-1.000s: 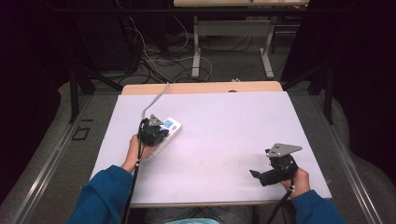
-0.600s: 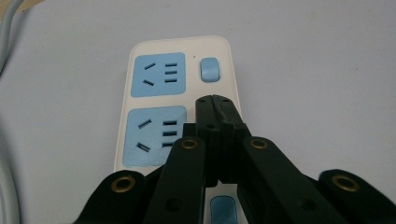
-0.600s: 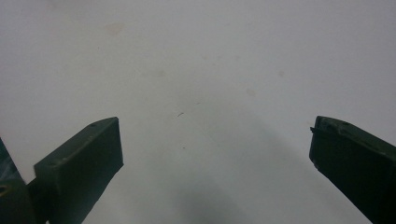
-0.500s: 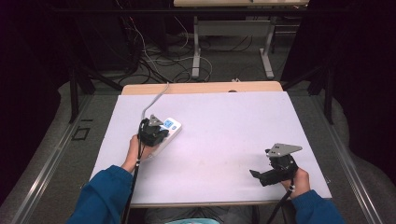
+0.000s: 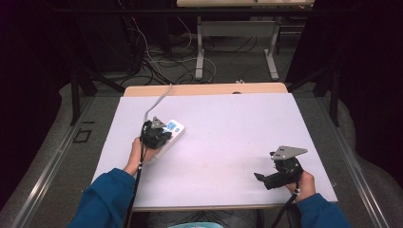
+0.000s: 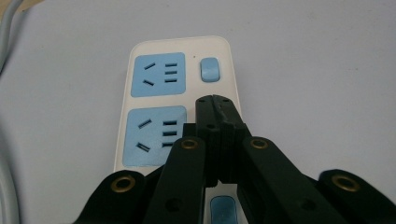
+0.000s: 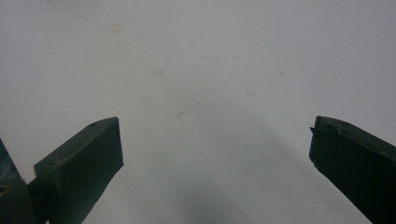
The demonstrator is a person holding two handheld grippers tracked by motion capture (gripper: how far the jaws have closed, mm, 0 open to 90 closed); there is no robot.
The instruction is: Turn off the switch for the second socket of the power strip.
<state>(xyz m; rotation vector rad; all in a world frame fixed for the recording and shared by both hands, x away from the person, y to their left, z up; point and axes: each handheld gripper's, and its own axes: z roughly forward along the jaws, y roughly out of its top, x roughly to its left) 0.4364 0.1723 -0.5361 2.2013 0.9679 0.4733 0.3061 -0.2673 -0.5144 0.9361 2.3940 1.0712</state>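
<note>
A white power strip (image 6: 140,84) with blue sockets and a blue switch (image 6: 208,69) lies on the table's left half, also seen in the high view (image 5: 173,129). My left gripper (image 6: 213,100) is shut with nothing between its jaws, its tips resting over the strip beside the nearer socket; from above it sits on the strip's near end (image 5: 157,134). My right gripper (image 7: 215,144) is open above bare table surface, at the table's near right (image 5: 273,178).
The strip's grey cable (image 5: 159,100) runs from the strip toward the table's far edge. The white table top (image 5: 228,133) spreads between the two grippers. Beyond the far edge stand table legs (image 5: 199,52) and loose floor cables (image 5: 152,61).
</note>
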